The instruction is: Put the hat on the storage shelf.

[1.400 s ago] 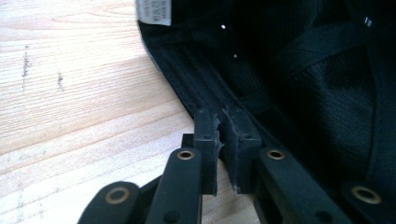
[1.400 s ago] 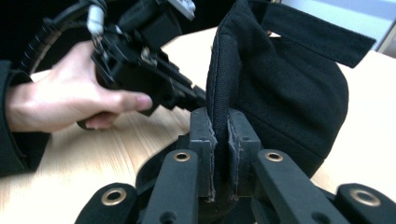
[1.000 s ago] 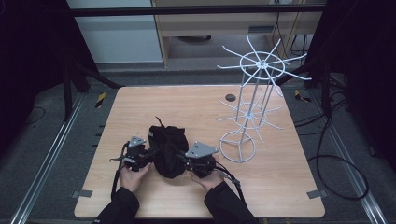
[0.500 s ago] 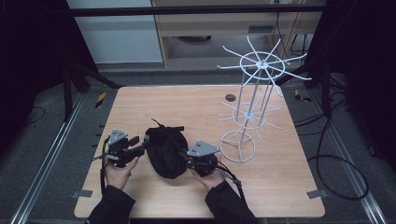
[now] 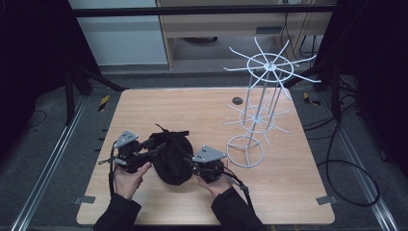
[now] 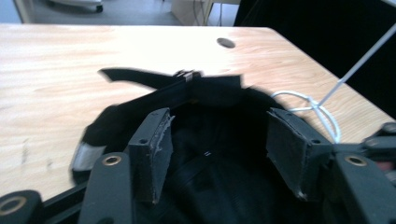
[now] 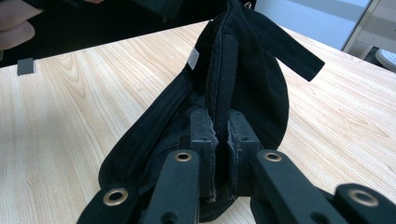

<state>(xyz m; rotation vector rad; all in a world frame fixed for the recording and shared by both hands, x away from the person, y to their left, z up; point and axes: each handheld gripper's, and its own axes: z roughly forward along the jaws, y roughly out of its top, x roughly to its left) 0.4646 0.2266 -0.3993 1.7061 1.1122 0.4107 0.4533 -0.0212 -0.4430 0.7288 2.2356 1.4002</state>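
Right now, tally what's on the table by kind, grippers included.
Black cap: 1
White wire rack: 1
Grippers: 2, left gripper open at the cap's opening, right gripper clamped on the cap's edge
Total: 4

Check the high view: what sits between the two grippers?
The black cap lies between the left gripper and right gripper. Right's jaws pinch its edge; left's stand open.

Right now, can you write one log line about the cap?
right gripper: shut on black cap | left gripper: open at cap | white wire rack: upright, apart
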